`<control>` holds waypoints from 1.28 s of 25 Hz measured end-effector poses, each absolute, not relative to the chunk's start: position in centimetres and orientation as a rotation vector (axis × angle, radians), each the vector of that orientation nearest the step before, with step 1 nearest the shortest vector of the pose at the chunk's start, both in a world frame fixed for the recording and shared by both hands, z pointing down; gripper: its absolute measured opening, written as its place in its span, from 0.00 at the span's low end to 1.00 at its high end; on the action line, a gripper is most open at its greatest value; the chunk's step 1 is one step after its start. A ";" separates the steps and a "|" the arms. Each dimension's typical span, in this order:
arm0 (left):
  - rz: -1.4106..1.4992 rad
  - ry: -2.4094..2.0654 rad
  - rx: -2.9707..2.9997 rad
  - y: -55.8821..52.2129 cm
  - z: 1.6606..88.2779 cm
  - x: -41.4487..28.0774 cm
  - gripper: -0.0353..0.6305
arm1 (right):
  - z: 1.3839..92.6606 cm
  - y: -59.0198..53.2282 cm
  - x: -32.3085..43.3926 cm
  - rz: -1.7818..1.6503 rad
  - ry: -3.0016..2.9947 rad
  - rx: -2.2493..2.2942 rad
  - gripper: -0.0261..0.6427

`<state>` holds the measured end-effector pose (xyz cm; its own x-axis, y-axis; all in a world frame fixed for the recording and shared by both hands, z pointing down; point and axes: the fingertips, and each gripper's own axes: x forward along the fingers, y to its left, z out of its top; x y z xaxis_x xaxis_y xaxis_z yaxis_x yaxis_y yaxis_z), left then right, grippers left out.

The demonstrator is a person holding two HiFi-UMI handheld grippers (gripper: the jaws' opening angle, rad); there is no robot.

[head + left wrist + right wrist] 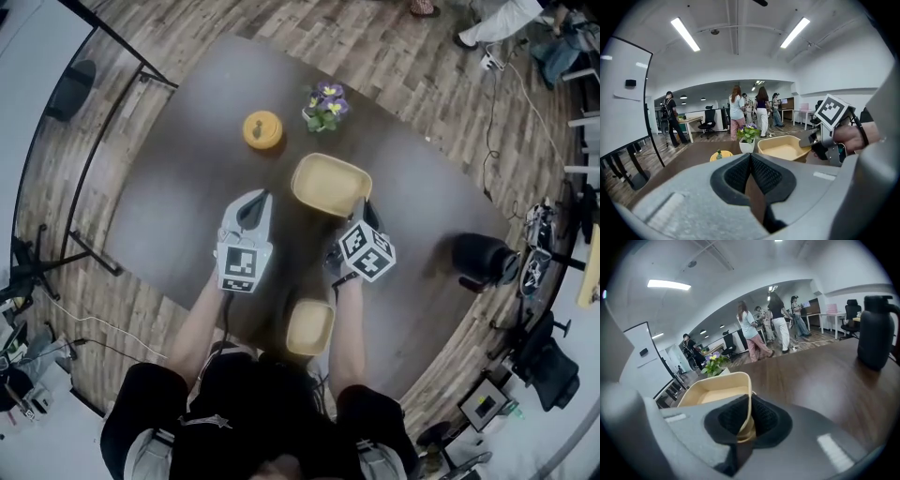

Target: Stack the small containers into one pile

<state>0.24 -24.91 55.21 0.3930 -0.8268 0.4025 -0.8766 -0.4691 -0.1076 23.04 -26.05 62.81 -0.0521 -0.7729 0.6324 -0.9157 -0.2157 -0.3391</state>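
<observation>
A tan square container (pixel 328 185) hangs tilted above the dark table (pixel 178 216), and my right gripper (pixel 367 206) is shut on its near right wall. In the right gripper view the pads (pixel 761 416) pinch that thin wall, with the container (pixel 715 390) stretching away to the left. A second tan container (pixel 309 326) sits on the table close to my body, between my forearms. My left gripper (pixel 257 197) hovers left of the held container, its jaws shut and holding nothing. The left gripper view (pixel 750 157) shows the held container (pixel 785 147) and the right gripper (pixel 818 138) ahead on the right.
An orange round lidded pot (pixel 262 129) and a small white flower pot (pixel 325 106) stand at the far side of the table. A black jug (pixel 483 260) stands at the right edge. Several people stand in the room beyond the table.
</observation>
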 end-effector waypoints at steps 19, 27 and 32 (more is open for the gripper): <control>0.662 -1.519 2.467 -23.3 57.7 0.5 0.07 | 65.5 -25.9 22.6 1.135 -1.836 1.991 0.23; 0.662 -1.552 2.460 -22.4 56.3 -0.5 0.07 | 63.8 -25.6 21.8 1.040 -1.921 1.899 0.46; 0.632 -1.573 2.494 -21.5 53.5 -0.6 0.07 | 60.2 -24.8 21.6 0.943 -1.980 1.887 0.46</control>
